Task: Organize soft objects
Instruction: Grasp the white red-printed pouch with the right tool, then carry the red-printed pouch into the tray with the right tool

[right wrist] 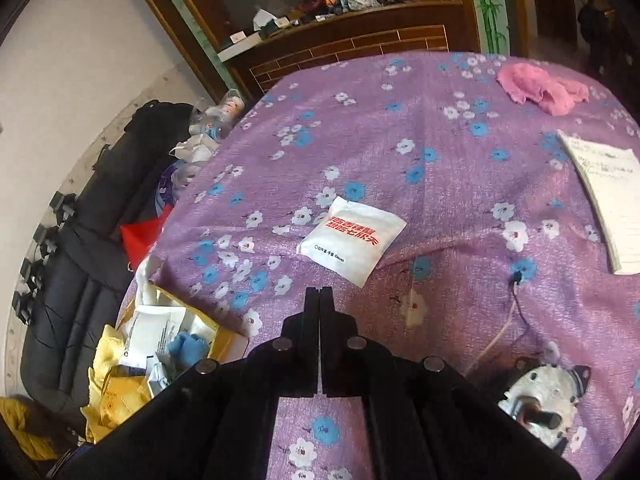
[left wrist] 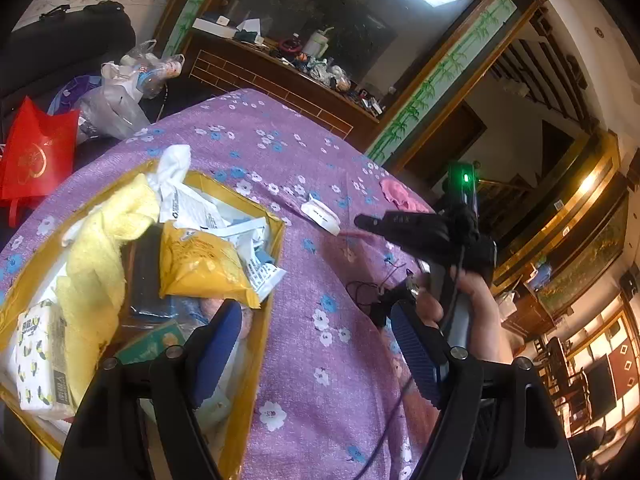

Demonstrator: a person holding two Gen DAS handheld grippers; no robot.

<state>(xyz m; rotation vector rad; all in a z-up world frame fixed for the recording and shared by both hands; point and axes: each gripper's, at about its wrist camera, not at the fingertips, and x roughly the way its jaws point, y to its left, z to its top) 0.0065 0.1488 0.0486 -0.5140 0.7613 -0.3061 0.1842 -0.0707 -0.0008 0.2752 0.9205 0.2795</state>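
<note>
A yellow-rimmed box (left wrist: 276,240) sits on the purple flowered tablecloth (left wrist: 320,152), holding a yellow towel (left wrist: 100,248), a yellow pouch (left wrist: 200,260), white packets and a tissue pack (left wrist: 40,360). My left gripper (left wrist: 316,344) is open and empty, one finger over the box's near corner. My right gripper (right wrist: 319,300) is shut and empty, just short of a white packet with red print (right wrist: 352,240). That packet also shows in the left wrist view (left wrist: 320,214). A pink cloth (right wrist: 540,88) lies at the far right of the cloth.
A white notepad (right wrist: 612,200) lies at the right. A metal motor part (right wrist: 548,396) with a thin cable sits near the front right. A red bag (left wrist: 36,160) and plastic bags (left wrist: 120,92) lie beyond the table. A cluttered wooden cabinet (right wrist: 352,40) stands behind.
</note>
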